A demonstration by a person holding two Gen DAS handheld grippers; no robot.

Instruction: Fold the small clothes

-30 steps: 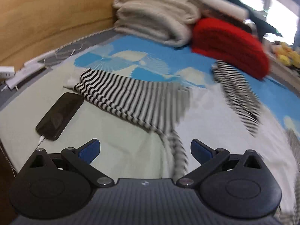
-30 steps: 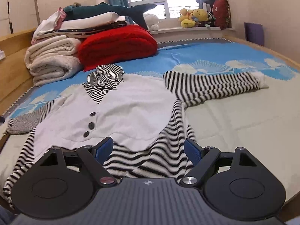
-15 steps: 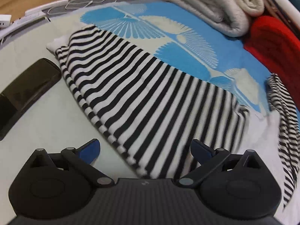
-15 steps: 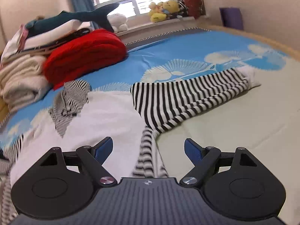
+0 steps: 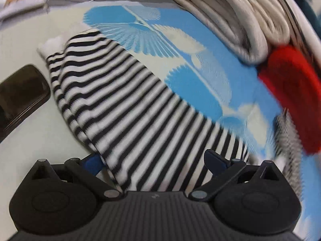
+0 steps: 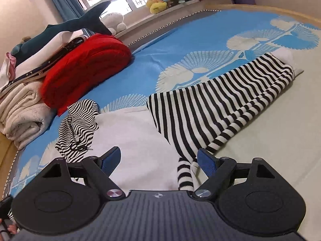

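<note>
While the left wrist view is blurred, it shows the left tool (image 5: 152, 160) spread wide and low over one striped sleeve (image 5: 128, 108) of the top, which lies flat on the bed (image 5: 36, 136). Nothing is pinched; the cloth merely runs between the blue pads (image 5: 93, 161). A phone (image 5: 22, 92) lies just beside the cuff, so a careless sweep could drag it.

From the right wrist view, the right tool (image 6: 159, 158) is likewise spread and empty, above the seam where the other sleeve (image 6: 220, 108) meets the white body (image 6: 136, 132). The hood (image 6: 77, 126) lies crumpled near a red blanket (image 6: 86, 70).

I judge the top to be a light, limp knit: it will sag and stretch rather than hold shape, and two layers may slide on each other. Pinching each sleeve near its seam or cuff edge, through both layers, looks safest.
</note>
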